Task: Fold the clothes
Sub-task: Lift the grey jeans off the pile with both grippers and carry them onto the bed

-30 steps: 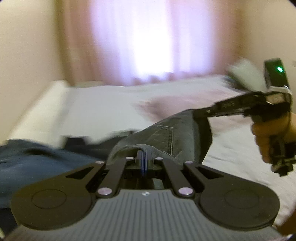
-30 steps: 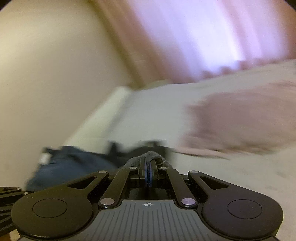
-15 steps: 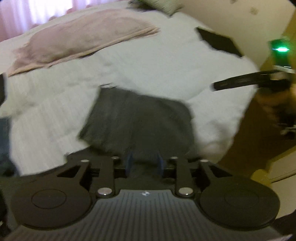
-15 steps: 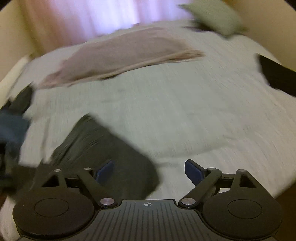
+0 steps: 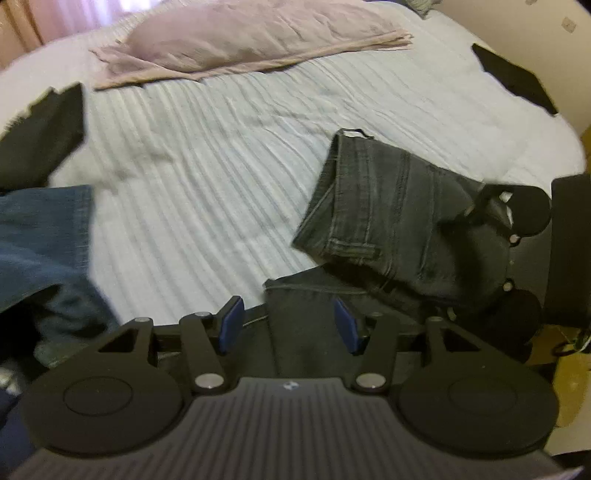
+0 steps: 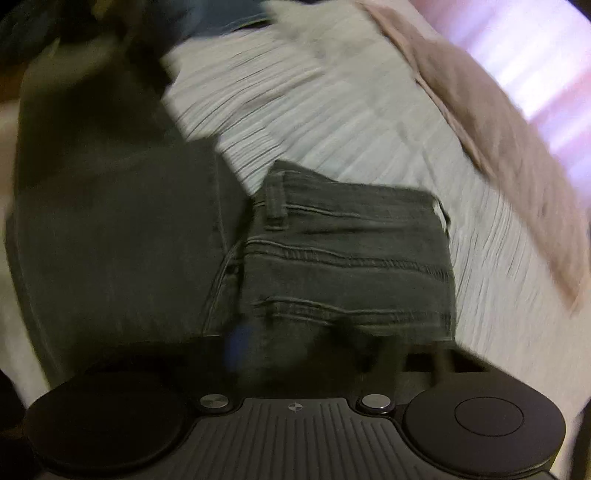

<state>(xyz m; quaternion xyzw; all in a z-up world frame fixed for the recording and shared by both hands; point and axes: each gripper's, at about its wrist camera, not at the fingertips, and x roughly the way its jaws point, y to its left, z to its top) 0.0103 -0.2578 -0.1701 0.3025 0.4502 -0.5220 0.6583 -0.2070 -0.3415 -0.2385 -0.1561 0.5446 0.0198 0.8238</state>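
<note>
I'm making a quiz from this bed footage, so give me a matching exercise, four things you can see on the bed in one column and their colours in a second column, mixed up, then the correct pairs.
Things:
1. folded jeans
2. pillow
3. bedspread
4. jeans at the left edge

Colours:
A. pale grey-white, ribbed
B. blue
C. dusty pink
D. dark grey

Pairs: 1-D, 2-C, 3-A, 4-B
</note>
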